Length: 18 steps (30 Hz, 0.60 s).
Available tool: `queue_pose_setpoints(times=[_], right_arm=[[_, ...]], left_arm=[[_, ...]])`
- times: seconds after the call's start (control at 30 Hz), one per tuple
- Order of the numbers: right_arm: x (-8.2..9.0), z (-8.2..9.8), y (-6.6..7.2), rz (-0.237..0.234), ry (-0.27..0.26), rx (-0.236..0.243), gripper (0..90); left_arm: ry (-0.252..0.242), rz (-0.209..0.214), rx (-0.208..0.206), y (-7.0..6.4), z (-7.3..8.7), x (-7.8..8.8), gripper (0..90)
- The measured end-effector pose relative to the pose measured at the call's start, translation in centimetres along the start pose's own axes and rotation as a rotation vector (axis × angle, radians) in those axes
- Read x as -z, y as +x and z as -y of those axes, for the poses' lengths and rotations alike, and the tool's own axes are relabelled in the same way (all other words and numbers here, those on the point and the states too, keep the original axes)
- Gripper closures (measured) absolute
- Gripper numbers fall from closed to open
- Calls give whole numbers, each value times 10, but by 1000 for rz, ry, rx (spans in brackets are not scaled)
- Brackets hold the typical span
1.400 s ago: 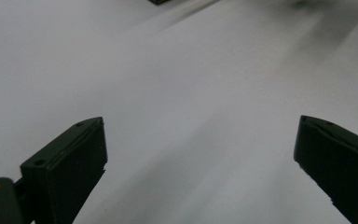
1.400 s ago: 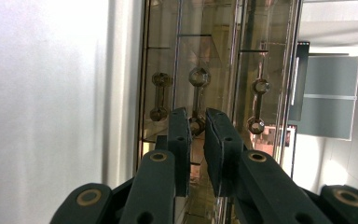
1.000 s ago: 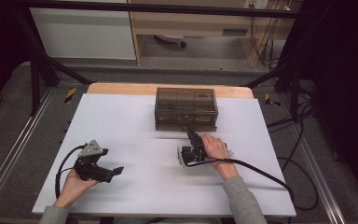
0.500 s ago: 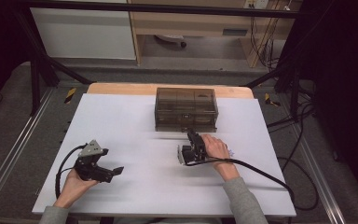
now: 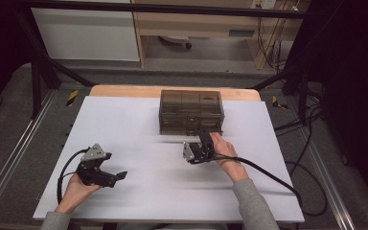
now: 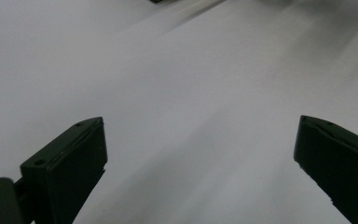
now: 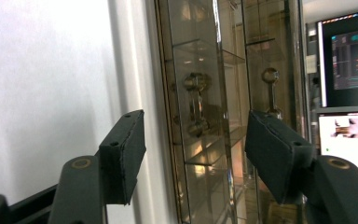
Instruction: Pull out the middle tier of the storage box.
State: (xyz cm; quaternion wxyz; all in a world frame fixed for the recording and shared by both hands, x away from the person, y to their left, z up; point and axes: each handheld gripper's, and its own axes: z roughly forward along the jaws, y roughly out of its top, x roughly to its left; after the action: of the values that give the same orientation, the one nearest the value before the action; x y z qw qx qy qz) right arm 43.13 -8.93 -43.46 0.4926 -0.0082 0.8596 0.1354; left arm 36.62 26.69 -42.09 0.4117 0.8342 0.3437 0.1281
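Observation:
A smoky see-through drawer box [image 5: 191,111] stands at the far middle of the white table [image 5: 139,129]. My right gripper [image 5: 203,135] lies just in front of it, turned on its side and pointing at the drawer fronts. In the right gripper view its jaws [image 7: 196,154] have just been opening and grip nothing. A drawer front with a knobbed handle [image 7: 196,105] sits just beyond them. Near the front left my left gripper [image 5: 118,176] rests in the person's hand, open. The left gripper view has bare table between the jaws [image 6: 200,154].
Black cables [image 5: 268,172] trail from both grippers across the table. Metal frame rails [image 5: 9,158] run along both sides of the table. A white cabinet [image 5: 86,33] and a wooden shelf unit [image 5: 196,24] stand behind it. Screens [image 7: 349,56] show past the box.

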Motion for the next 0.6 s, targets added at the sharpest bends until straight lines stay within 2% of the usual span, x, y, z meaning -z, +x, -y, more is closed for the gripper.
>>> queue_pose_setpoints(times=[0.1,0.4,0.5,0.6], right_arm=[[-3,-2,-4,-23,5,-18,336],[-15,-5,-12,-84,24,-27,294],[-18,-6,-14,-105,23,-43,297],[-20,-6,-16,-123,24,-51,347]], left_arm=[[-1,0,1,0,0,0,23],[-2,0,3,0,0,1,23],[-2,1,3,1,0,1,23],[-2,1,2,1,0,1,23]])
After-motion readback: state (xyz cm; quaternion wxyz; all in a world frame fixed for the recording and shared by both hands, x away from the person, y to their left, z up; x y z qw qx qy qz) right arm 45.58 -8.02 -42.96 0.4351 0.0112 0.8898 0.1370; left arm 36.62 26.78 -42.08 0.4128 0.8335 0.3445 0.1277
